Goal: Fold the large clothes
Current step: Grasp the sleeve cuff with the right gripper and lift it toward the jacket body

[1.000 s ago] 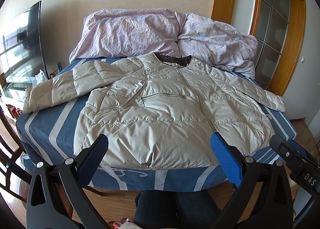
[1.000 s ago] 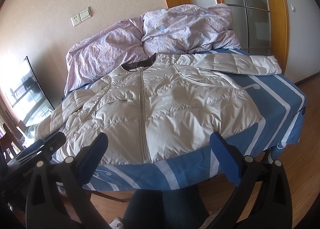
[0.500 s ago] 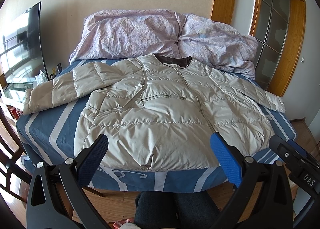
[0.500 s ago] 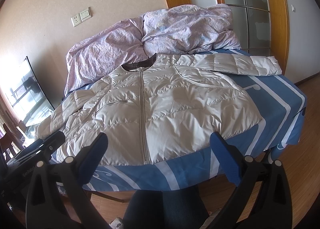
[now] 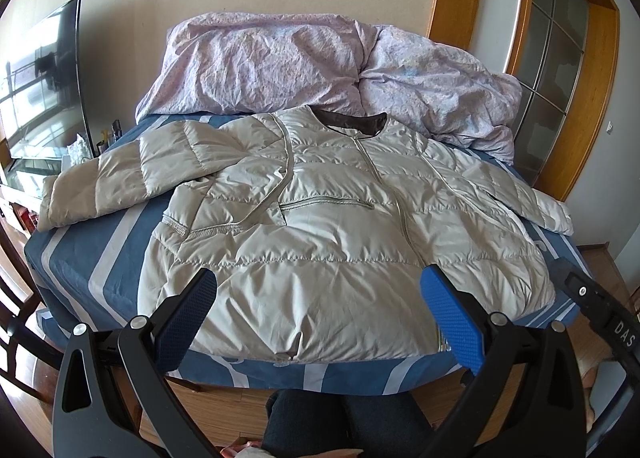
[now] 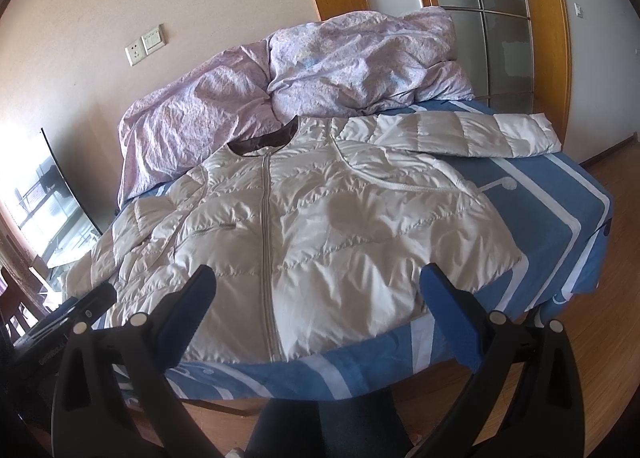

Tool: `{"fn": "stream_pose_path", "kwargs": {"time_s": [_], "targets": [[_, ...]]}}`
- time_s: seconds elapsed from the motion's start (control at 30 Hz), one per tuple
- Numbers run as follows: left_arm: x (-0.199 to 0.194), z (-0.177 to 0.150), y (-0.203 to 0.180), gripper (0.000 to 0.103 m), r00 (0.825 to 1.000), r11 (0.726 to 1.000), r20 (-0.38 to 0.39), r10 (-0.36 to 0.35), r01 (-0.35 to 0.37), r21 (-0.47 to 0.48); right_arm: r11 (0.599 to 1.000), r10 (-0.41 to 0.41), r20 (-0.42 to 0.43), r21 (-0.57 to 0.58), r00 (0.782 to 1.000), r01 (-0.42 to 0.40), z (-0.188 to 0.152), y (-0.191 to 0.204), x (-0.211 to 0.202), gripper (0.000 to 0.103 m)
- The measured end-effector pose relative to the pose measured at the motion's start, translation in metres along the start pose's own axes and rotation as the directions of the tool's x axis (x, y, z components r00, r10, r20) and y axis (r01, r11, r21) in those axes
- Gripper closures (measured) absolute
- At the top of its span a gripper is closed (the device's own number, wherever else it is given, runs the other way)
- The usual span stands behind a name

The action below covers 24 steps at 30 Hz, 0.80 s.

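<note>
Right sleeve cuff (image 6: 528, 135) clearest right-wrist

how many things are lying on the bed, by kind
jacket: 1
quilt: 1
total: 2, both lying on the blue striped sheet; neither open gripper, left or right, touches them

The puffer jacket (image 5: 320, 225) ahead of the jaws is quilted cloth with a slick satin sheen, really shiny in the right wrist view (image 6: 320, 225). Under it the bed sheet (image 5: 100, 250) is flat matt cotton-looking cloth. Past that, the duvet (image 5: 280, 65) is crinkly and matt. Gripper fingers (image 5: 456, 314) look like hard plastic with knobbly blue pads, frame smooth black. Floor (image 6: 600, 338) beside the jaws is glossy wood.
</note>
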<state>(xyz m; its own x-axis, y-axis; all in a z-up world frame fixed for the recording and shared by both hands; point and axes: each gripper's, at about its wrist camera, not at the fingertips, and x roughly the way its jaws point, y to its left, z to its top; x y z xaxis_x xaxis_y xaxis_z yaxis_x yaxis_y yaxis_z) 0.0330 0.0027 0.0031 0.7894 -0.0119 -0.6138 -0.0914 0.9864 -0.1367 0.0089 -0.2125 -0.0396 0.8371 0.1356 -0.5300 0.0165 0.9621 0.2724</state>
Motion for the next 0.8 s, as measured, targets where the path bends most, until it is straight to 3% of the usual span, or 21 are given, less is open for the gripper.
{"fn": "stream_pose_path", "kwargs": {"time_s": [0.17,0.43,0.53,0.8], "targets": [[0.018,0.009,0.001,0.001,0.999,0.999,-0.039,-0.027,0.026,-0.027,0.993,0.06,-0.077,0.108,0.995,-0.052,0.027,-0.032,0.033,0.002],[0.059,0.024,0.004,0.001,0.993,0.995,-0.105,-0.061,0.052,-0.08,0.952,0.054,-0.153,0.306,0.987,-0.005,0.067,-0.117,0.091,0.002],[0.074,0.03,0.003,0.001,0.989,0.995,-0.127,-0.07,0.059,-0.085,0.905,0.047,-0.163,0.424,0.985,0.027,0.083,-0.168,0.112,0.002],[0.104,0.049,-0.006,0.001,0.986,0.993,-0.136,-0.098,0.089,-0.074,0.735,-0.023,-0.189,0.663,0.982,0.145,0.106,-0.296,0.154,0.023]]}}
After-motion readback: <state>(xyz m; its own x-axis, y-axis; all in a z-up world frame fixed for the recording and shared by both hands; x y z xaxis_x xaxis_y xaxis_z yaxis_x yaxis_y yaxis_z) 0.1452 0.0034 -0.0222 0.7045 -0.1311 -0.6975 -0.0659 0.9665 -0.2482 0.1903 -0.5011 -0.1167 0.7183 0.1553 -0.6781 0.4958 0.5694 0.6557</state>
